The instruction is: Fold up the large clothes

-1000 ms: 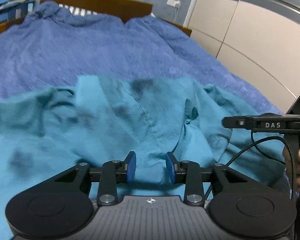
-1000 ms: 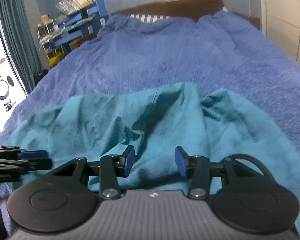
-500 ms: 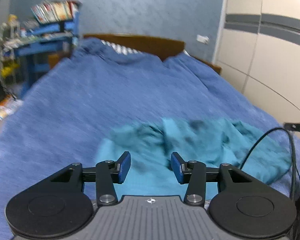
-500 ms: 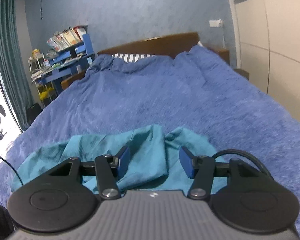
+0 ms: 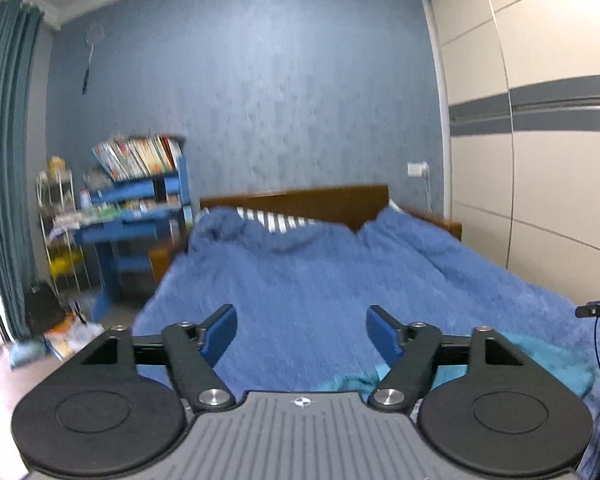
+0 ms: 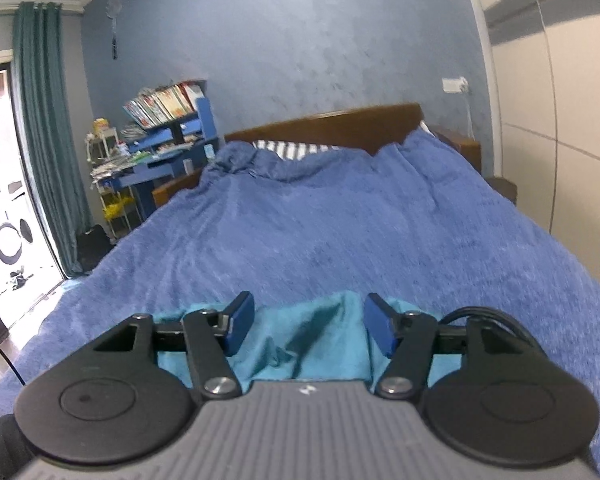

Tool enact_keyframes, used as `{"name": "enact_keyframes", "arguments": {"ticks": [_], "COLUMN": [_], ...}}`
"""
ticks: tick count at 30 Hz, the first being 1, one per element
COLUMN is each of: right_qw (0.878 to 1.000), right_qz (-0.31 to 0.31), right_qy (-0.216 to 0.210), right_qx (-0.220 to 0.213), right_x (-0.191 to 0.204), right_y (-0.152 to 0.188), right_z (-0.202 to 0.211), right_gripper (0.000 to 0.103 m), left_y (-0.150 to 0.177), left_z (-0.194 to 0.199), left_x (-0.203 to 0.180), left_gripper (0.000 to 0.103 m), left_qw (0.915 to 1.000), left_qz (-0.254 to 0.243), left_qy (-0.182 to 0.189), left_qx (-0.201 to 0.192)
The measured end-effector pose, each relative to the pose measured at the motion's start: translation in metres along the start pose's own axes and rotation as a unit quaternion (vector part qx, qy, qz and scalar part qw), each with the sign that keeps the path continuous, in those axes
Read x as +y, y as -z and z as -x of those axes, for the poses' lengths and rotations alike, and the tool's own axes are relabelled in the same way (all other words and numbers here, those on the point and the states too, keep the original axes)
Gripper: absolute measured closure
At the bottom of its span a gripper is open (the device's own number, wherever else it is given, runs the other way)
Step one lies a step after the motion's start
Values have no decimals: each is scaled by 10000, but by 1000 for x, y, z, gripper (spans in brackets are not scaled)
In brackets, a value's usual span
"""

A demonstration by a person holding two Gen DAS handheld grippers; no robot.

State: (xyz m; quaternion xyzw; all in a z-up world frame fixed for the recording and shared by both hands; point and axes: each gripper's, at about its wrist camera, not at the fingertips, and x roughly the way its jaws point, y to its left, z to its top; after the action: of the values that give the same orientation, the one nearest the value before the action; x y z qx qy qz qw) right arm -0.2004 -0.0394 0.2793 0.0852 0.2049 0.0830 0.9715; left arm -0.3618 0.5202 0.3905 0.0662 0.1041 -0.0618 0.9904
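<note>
Jaws of both grippers stand wide apart and hold nothing. Left gripper (image 5: pixel 302 334) hangs above the near end of the bed (image 5: pixel 320 280), its blue pads (image 5: pixel 219 334) framing bare blue cover. The teal garment (image 5: pixel 540 364) lies crumpled low on the right of that view, mostly hidden behind the gripper's body, on the cover near the bed's near edge. Right gripper (image 6: pixel 309 328) sits over the same garment (image 6: pixel 312 344), which shows between and below its blue pads (image 6: pixel 239 323) as a rumpled heap with a raised fold in the middle; the pads do not touch the cloth. A black cable (image 6: pixel 488 316) loops beside the right gripper's right finger. At the far end of the bed are a brown headboard (image 6: pixel 340 128) and a striped pillow (image 6: pixel 292 148) peeking over the cover. Left of the bed stand a blue shelf (image 6: pixel 172 136) stacked with books and a teal curtain (image 6: pixel 44 140); pale wardrobe doors (image 5: pixel 540 160) line the right wall.
</note>
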Motion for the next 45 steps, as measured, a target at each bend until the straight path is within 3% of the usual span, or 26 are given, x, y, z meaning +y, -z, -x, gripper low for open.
{"name": "enact_keyframes", "arguments": {"ticks": [3, 6, 16, 23, 24, 28, 31, 35, 38, 40, 42, 45], "right_qw": [10000, 9999, 9962, 9899, 9885, 9805, 9731, 9772, 9879, 9911, 9893, 9858], "right_qz": [6, 49, 210, 347, 348, 475, 779, 978, 791, 466, 294, 471], "right_qy": [-15, -19, -22, 238, 239, 301, 313, 301, -104, -651, -1098, -1257], "right_qx": [29, 135, 845, 1351, 1449, 1883, 2147, 1861, 1326, 1064, 919, 1004], "right_x": [5, 10, 38, 55, 55, 60, 66, 76, 88, 94, 105, 124], "right_y": [-5, -4, 2, 17, 21, 52, 82, 90, 80, 75, 74, 74], "right_z": [-6, -28, -174, -301, -316, -357, -366, -346, -313, -297, -289, -290], "right_gripper": [41, 41, 41, 44, 48, 49, 49, 49, 46, 46, 45, 45], "left_y": [-9, 0, 83, 132, 142, 175, 195, 215, 220, 224, 224, 224], "left_z": [-1, -26, -155, -199, -200, -201, -203, -200, -196, -195, -195, -197], "left_x": [-9, -28, -109, -108, -106, -91, -77, -53, -40, -36, -36, -36], "left_gripper": [22, 22, 30, 31, 31, 31, 31, 31, 31, 31, 31, 31], "left_qw": [10000, 9994, 9887, 9815, 9799, 9744, 9705, 9665, 9632, 9623, 9615, 9608], "left_qz": [-89, -60, 390, 731, 778, 919, 1067, 1247, 1413, 1511, 1533, 1361], "left_qy": [-17, 242, 975, 934, 901, 677, 482, 201, 128, 129, 166, 149], "left_qx": [-15, 248, 1066, 1506, 1601, 1938, 2106, 2235, 2282, 2257, 2274, 2411]}}
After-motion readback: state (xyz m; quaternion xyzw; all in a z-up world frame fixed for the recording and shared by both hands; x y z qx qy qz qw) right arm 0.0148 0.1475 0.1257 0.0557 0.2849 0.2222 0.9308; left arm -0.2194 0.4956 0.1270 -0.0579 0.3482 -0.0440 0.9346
